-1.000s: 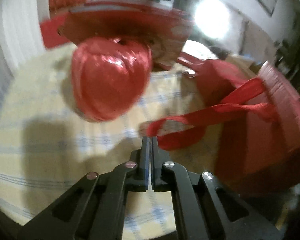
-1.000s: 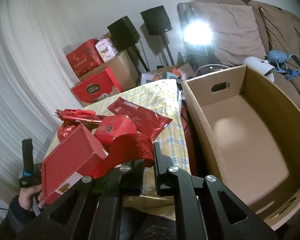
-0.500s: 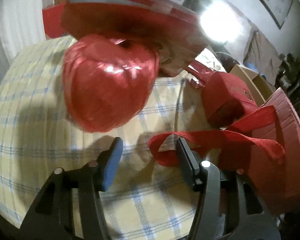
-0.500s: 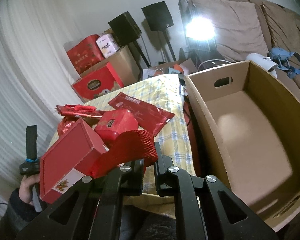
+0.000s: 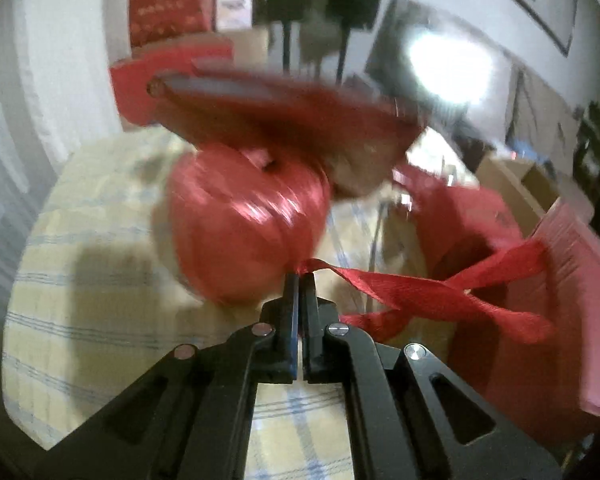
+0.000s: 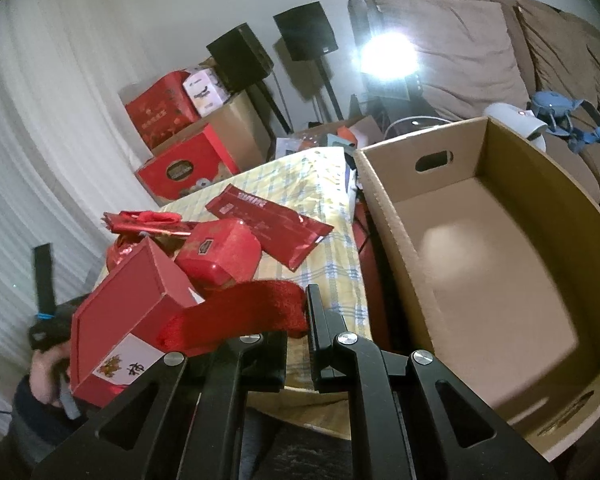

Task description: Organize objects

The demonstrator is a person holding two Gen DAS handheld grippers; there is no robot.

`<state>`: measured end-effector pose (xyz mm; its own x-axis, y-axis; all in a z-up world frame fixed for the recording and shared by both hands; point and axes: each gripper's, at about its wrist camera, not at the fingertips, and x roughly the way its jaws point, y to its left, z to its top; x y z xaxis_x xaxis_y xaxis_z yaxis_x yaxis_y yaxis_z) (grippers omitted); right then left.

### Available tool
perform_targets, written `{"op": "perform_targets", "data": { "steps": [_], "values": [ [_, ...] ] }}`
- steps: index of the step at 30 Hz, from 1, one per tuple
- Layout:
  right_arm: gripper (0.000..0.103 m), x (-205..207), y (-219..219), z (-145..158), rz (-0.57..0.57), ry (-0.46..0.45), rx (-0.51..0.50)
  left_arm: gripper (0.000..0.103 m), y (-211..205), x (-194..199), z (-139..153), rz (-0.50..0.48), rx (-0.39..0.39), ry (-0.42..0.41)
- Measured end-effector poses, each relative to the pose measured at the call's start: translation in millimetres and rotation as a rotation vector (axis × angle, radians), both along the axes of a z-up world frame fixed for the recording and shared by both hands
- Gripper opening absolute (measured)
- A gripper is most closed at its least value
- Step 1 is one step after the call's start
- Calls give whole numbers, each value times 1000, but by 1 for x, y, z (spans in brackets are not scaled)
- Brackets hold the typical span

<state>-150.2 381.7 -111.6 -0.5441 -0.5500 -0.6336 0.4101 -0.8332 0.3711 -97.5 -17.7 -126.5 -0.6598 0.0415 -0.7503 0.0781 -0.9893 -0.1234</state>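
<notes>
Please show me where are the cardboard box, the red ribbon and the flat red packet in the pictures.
cardboard box [image 6: 384,216]: right wrist view, on its near side wall.
red ribbon [image 5: 412,292]: left wrist view, on the strap right of the tongs.
flat red packet [image 6: 268,224]: right wrist view, on its middle.

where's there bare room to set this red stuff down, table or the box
The cardboard box is bare inside, the widest free spot. On the checked tablecloth, the far end beyond the flat red packet is free, as is the near strip beside the red twine ball. The red gift box and red tin crowd the near corner.
</notes>
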Motion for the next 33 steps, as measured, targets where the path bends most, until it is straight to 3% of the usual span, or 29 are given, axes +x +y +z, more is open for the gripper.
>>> {"op": "perform_targets", "data": {
  "steps": [7, 13, 17, 29, 33],
  "values": [
    [9, -2, 5, 16, -59, 41, 13, 1, -38, 21, 82, 50, -9, 189],
    [10, -3, 13, 47, -88, 99, -28, 1, -29, 46, 134, 2, -4, 308],
    [11, 4, 6, 62, -107, 159, 4, 1, -13, 57, 145, -61, -10, 348],
    [11, 32, -12, 85, 50, 205, -146, 1, 36, 68, 167, -264, 72, 372],
    [11, 38, -16, 91, 78, 219, -162, 1, 50, 70, 172, -292, 69, 382]
  ]
}}
